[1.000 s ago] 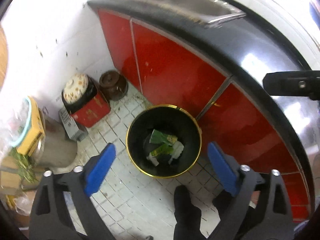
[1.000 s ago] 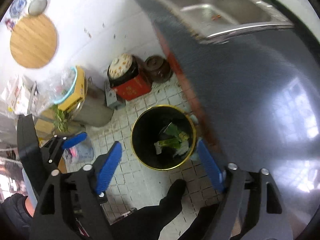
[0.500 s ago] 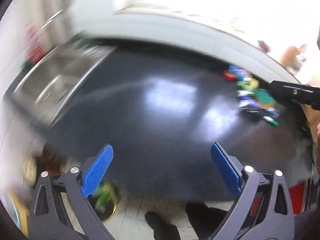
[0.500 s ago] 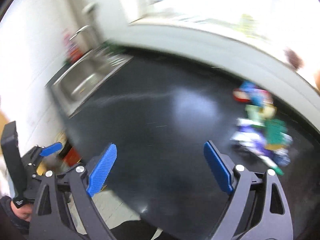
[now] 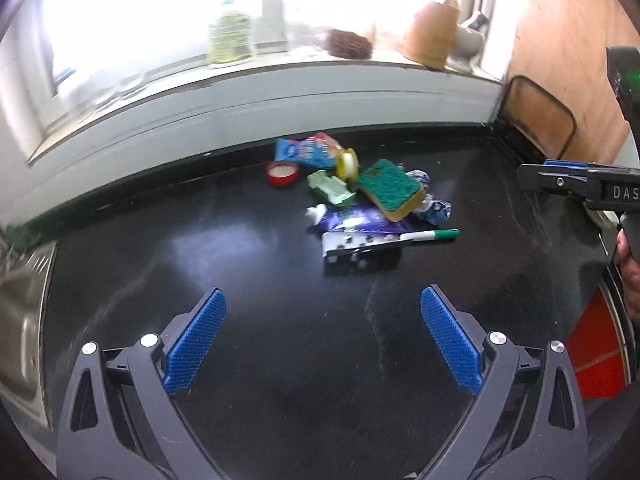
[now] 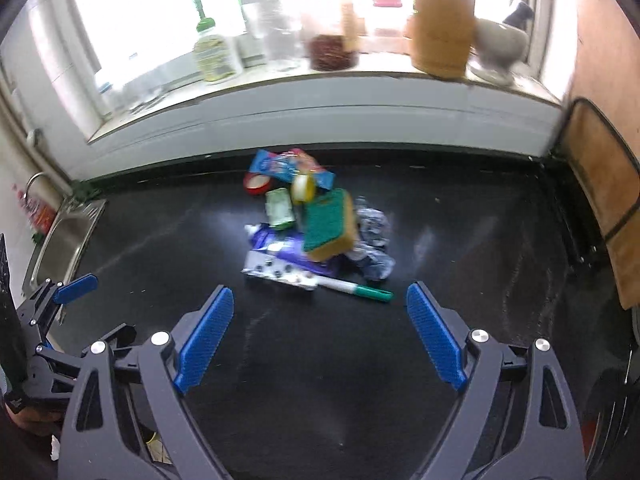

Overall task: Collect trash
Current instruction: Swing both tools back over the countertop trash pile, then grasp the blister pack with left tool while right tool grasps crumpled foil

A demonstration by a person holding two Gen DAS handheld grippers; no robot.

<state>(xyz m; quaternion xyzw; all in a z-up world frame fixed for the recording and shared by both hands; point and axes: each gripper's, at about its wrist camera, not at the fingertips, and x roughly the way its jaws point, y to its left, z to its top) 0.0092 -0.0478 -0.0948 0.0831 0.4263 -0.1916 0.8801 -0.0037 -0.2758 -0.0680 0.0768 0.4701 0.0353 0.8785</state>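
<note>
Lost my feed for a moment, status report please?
Left claw open, empty. Right claw open, empty. Trash pile untouched on countertop. Path clear.

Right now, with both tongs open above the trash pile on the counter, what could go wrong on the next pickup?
The sponge lies tilted on the purple wrapper; pulling either could scatter the pile. The green marker at the near edge may roll off the counter. The blister pack lies flat and is hard to pinch.
</note>
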